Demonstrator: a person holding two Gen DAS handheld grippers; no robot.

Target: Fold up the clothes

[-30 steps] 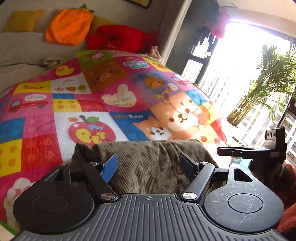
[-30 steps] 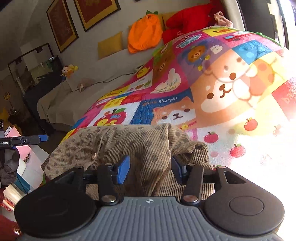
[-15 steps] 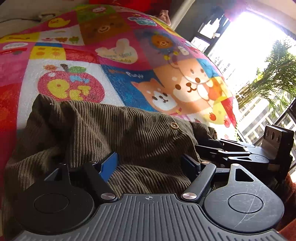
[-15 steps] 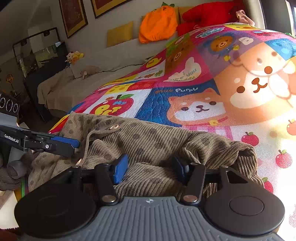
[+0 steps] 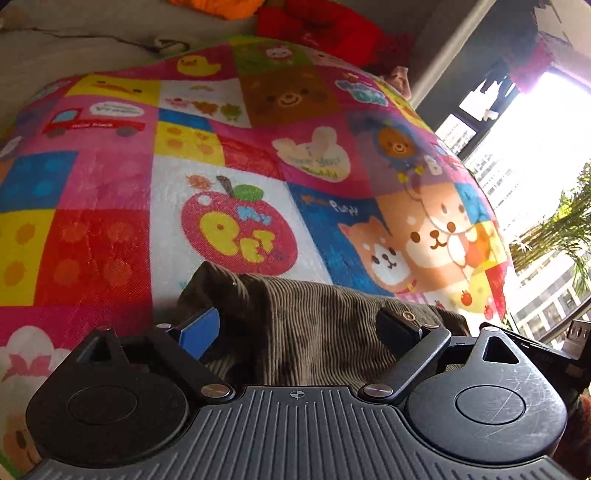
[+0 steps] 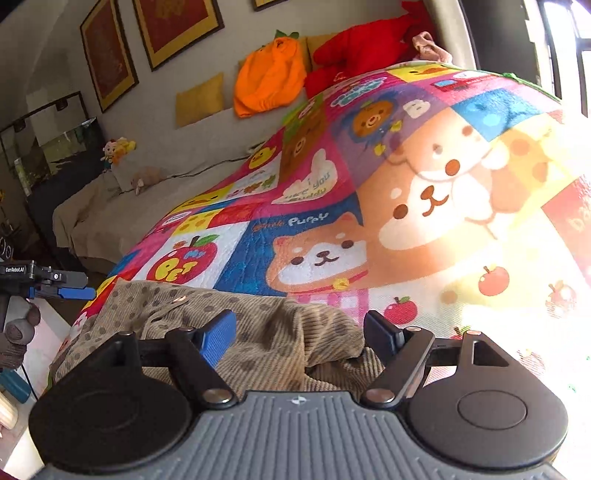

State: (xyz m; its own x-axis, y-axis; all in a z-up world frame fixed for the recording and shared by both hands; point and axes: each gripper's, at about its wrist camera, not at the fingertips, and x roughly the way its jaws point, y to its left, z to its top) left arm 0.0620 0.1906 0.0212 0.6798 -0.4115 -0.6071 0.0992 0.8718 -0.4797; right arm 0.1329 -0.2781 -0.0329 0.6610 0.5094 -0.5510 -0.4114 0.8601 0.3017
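While both claws — left (image 5: 299, 332) and right (image 6: 300, 334) — stand spread over the bunched corduroy garment (image 6: 221, 325) at the quilt's (image 5: 110, 240) near edge, pinching nothing, looks mid-arranging, fold stage unclear — calls next for closing on a cloth edge.

Both views sit low at the near edge of the bed, each looking forward along its own fingers across the patchwork quilt (image 5: 110, 229). The left wrist view faces up the quilt with the bright window (image 5: 535, 129) on its right. The right wrist view angles leftward toward the wall with framed pictures (image 6: 177, 29). Both share, close up, the brown corduroy garment (image 5: 314, 332) and the apple patch (image 6: 184, 258).
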